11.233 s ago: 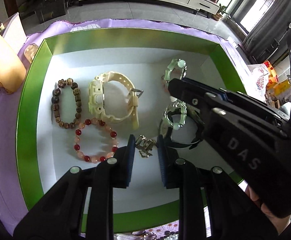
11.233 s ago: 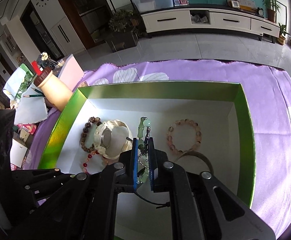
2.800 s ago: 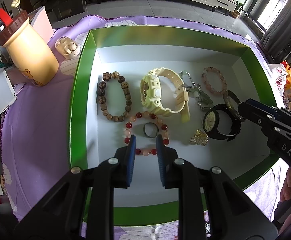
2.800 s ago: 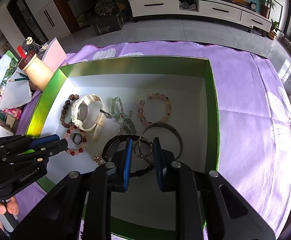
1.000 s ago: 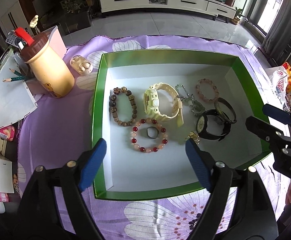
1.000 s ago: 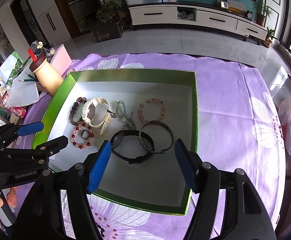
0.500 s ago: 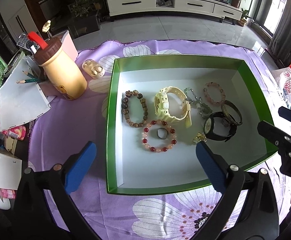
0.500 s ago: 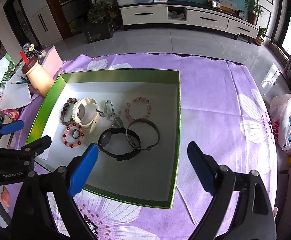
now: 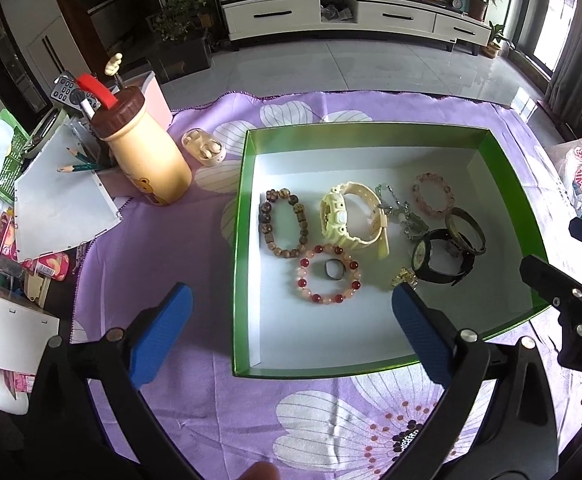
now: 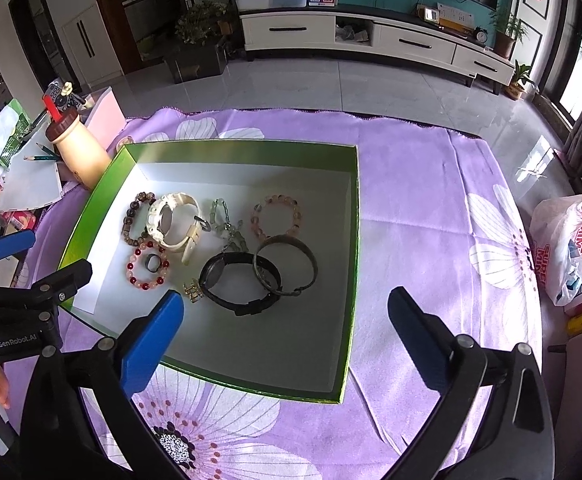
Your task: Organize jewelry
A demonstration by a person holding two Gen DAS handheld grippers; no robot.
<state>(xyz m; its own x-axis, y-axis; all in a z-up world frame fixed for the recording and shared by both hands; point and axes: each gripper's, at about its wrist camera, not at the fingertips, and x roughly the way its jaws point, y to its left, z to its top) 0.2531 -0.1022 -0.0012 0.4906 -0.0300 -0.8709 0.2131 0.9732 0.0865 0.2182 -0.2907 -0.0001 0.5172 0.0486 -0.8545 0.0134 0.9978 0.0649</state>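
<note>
Only left wrist view shows the earbud case (image 9: 204, 148). Left gripper (image 9: 291, 312) spread wide, empty; right gripper (image 10: 285, 320) still opening, empty. Jewelry box (image 10: 353, 216) just ahead of both.

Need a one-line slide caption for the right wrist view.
Open right hand-held gripper, jaws still widening and empty, above a green box holding bracelets, watches and a ring on a purple floral cloth.
</note>
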